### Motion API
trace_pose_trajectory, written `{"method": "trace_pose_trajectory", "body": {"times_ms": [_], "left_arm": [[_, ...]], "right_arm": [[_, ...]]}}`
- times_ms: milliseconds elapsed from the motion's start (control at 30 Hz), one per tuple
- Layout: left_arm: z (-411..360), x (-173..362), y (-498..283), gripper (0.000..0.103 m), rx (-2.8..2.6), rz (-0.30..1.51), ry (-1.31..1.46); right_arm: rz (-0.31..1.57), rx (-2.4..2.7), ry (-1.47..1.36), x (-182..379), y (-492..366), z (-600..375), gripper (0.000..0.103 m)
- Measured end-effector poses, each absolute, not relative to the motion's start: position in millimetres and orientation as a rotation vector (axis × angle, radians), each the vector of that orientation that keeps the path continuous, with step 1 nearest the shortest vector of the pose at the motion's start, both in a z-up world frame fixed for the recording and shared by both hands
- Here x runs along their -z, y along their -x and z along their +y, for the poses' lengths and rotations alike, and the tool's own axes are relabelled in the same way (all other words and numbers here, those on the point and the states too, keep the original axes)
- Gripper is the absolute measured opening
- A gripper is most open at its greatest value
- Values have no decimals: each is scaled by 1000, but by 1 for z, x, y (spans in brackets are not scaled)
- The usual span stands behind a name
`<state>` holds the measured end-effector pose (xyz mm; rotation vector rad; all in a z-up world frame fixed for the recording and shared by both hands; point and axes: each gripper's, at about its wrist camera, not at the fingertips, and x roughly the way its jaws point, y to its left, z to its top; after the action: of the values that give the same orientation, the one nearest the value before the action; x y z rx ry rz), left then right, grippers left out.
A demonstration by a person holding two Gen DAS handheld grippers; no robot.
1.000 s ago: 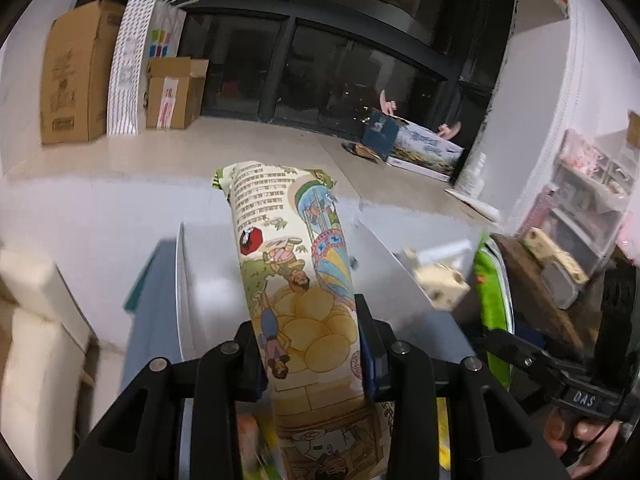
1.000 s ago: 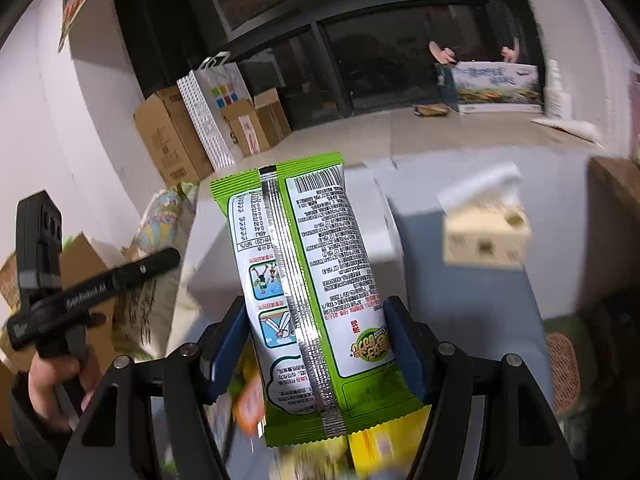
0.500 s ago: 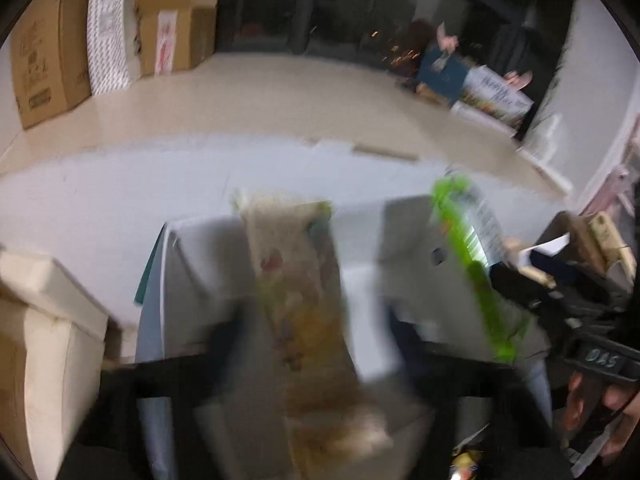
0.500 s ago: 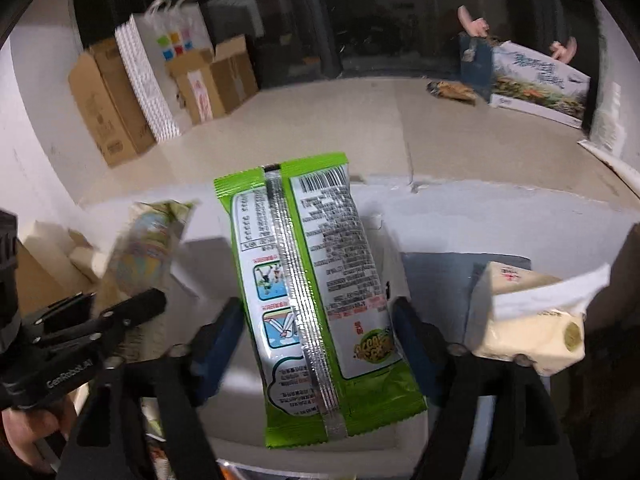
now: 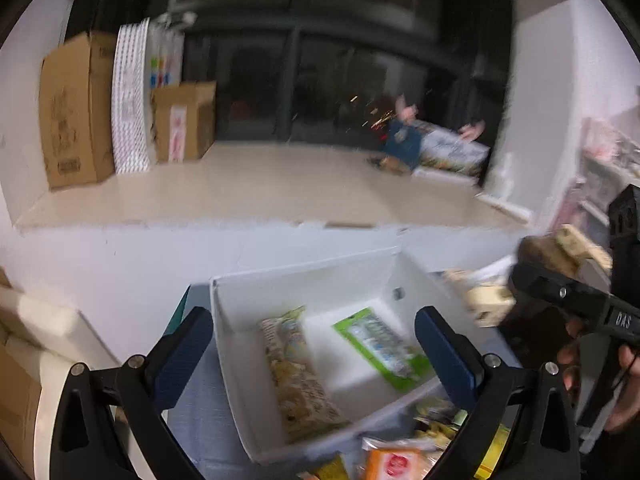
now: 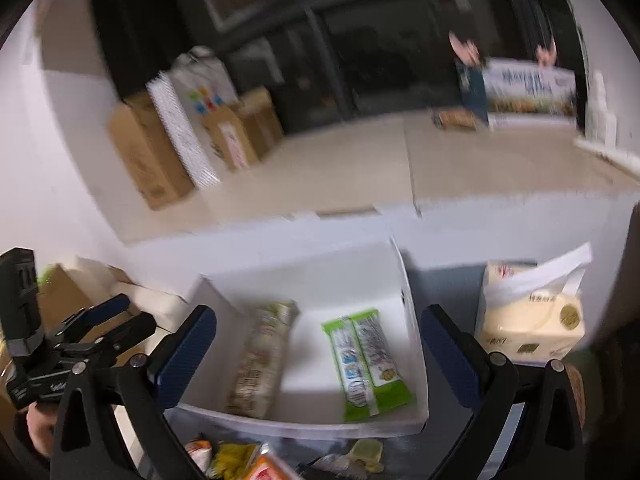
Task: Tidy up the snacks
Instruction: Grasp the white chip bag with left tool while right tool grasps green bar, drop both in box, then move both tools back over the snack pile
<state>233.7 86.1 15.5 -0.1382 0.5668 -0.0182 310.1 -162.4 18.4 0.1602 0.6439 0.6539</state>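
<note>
A white bin (image 5: 304, 288) (image 6: 312, 276) stands on the blue-grey table. In it lie a cartoon-printed yellow snack bag (image 5: 298, 376) (image 6: 260, 360) on the left and a green snack bag (image 5: 380, 348) (image 6: 366, 364) on the right. My left gripper (image 5: 314, 354) is open and empty, above the bin's near side. My right gripper (image 6: 318, 354) is open and empty, also over the bin. The right gripper's body shows at the right of the left wrist view (image 5: 576, 304); the left gripper shows at the left of the right wrist view (image 6: 96, 324). Loose snacks (image 5: 396, 460) (image 6: 240, 456) lie in front of the bin.
A tissue box (image 6: 528, 320) (image 5: 488, 300) stands right of the bin. Cardboard boxes (image 5: 72, 108) (image 6: 148, 152) and a white paper bag (image 5: 132, 96) stand on the floor beyond, by dark windows. Beige foam blocks (image 5: 36, 328) lie at the left.
Both grippers opened and let go of their bags; the cartoon bag and the green bag now lie in the bin. Both grippers have drawn back.
</note>
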Motion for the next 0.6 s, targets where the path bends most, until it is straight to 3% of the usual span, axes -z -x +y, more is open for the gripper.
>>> {"method": "trace_pose_trajectory", "body": {"times_ms": [267, 600], "left_arm": [[60, -35, -116, 103, 58, 431, 107], [27, -4, -11, 103, 62, 464, 110]], "right_arm": [[524, -753, -204, -44, -202, -203, 103], [568, -681, -189, 14, -86, -253, 103]]}}
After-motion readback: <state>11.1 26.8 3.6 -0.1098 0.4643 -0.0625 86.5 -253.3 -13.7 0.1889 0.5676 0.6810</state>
